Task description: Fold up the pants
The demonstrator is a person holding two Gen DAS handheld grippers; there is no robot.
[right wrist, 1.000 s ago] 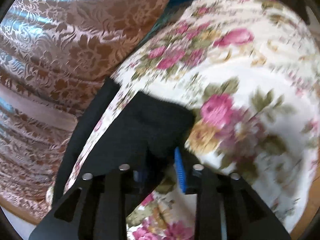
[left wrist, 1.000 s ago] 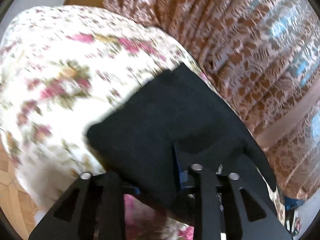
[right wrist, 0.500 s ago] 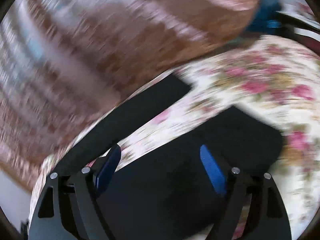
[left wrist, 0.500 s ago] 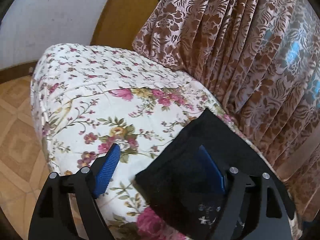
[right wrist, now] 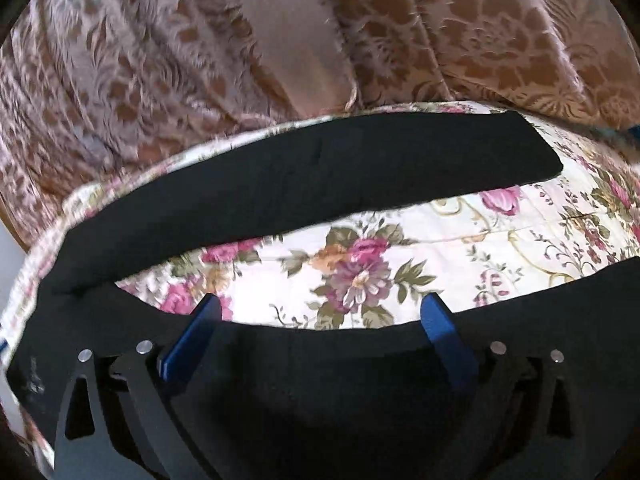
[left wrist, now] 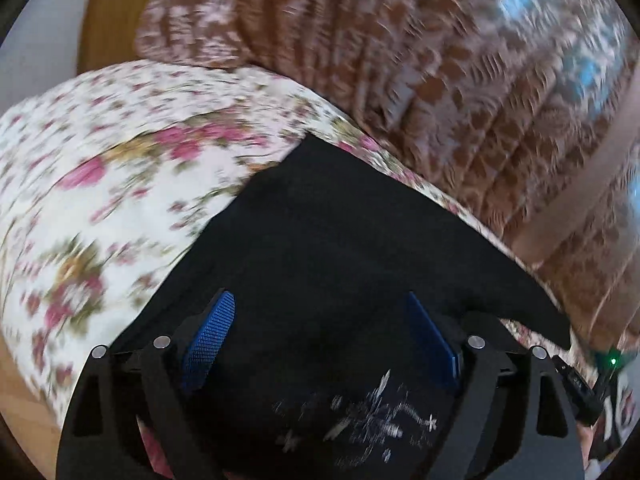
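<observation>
- Left wrist view, left side: floral quilt (left wrist: 132, 184) on bed, cream ground with pink blooms and olive leaves, stitched surface, motion-blurred.
- Centre: black pants (left wrist: 340, 248), matte soft fabric, lying flat on quilt; angular corner pointing toward curtain, pale embroidered sprig near lower edge.
- Left gripper (left wrist: 320, 344) above pants, jaws spread wide, nothing between; blue ribbed pads (left wrist: 210, 332) on black angular fingers.
- Right: brown-and-pink damask curtain (left wrist: 440, 80), pleated, slight sheen, hanging just behind bed edge.
- Right wrist view, left to right: same pants (right wrist: 312, 176), one long leg as curved band along far edge of quilt (right wrist: 400, 248), second black panel spread under gripper.
- Right gripper (right wrist: 320, 336) jaws apart, empty, hovering over near black panel; contact with cloth not discernible.
- Curtain (right wrist: 480, 32) behind, large leaf motif.
</observation>
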